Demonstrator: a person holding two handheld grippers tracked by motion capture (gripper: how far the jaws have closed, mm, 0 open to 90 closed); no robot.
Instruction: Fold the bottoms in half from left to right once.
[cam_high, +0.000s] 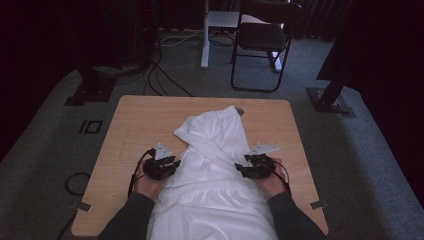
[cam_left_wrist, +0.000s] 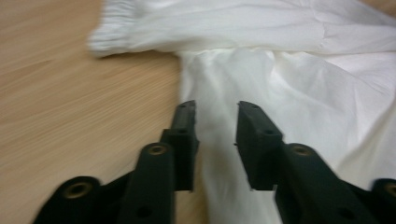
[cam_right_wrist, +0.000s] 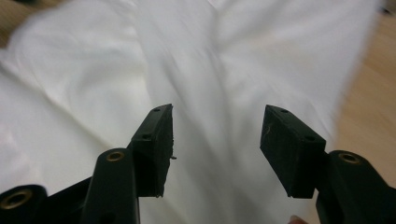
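A: From the high view, what do you count?

B: One white garment (cam_high: 212, 170) spread down the middle of one wooden table (cam_high: 135, 120), a sleeve folded across it. Two grippers: the left gripper (cam_high: 172, 164) at the cloth's left edge, the right gripper (cam_high: 243, 169) at its right edge. One dark folding chair (cam_high: 262, 40) stands on the carpet beyond.

A: And the hands?

B: Both forearms come in from the bottom in grey sleeves, each hand wrapped around the back of its gripper, the two tools pointed inward toward each other over the cloth.

A: The left gripper view?

B: The left gripper (cam_left_wrist: 215, 122) has its jaws parted by a narrow gap, nothing pinched. The garment (cam_left_wrist: 289, 70) lies beneath and ahead; its edge runs just under the left jaw, bare table (cam_left_wrist: 70, 102) beside it.

A: The right gripper view?

B: The right gripper (cam_right_wrist: 217, 130) has its jaws spread wide, empty. The garment (cam_right_wrist: 140, 60) lies below the gap, clear of both pads; a strip of table (cam_right_wrist: 369, 93) shows at right.
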